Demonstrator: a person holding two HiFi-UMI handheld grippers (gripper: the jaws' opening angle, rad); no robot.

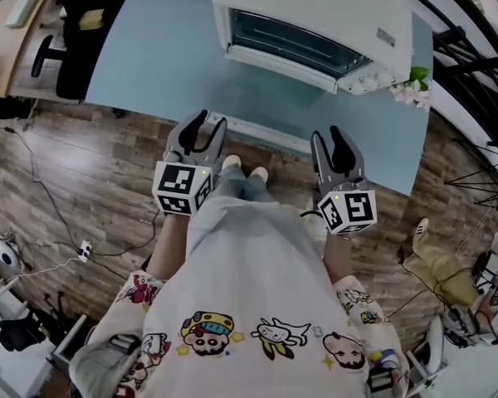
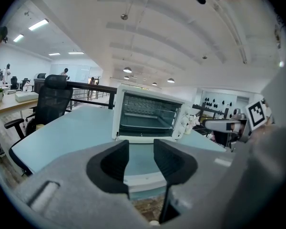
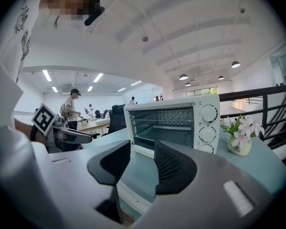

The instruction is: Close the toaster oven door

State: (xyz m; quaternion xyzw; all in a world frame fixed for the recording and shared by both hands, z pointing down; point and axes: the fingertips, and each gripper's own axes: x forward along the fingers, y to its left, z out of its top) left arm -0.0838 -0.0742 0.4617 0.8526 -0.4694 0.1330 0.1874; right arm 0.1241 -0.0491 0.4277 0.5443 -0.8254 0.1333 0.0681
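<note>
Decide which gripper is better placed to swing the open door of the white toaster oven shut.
Left, marginally. The left gripper, jaws open and empty, faces the white toaster oven squarely, with the open door's white front edge lined up ahead of its jaws. The right gripper views it obliquely.

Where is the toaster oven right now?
Head view: the toaster oven stands top centre on the light blue table, beyond the left gripper and right gripper, flowers at its knob end.

Pale blue table (image 1: 166, 65) — white toaster oven (image 1: 315, 7), small flower pot (image 1: 413, 91).
</note>
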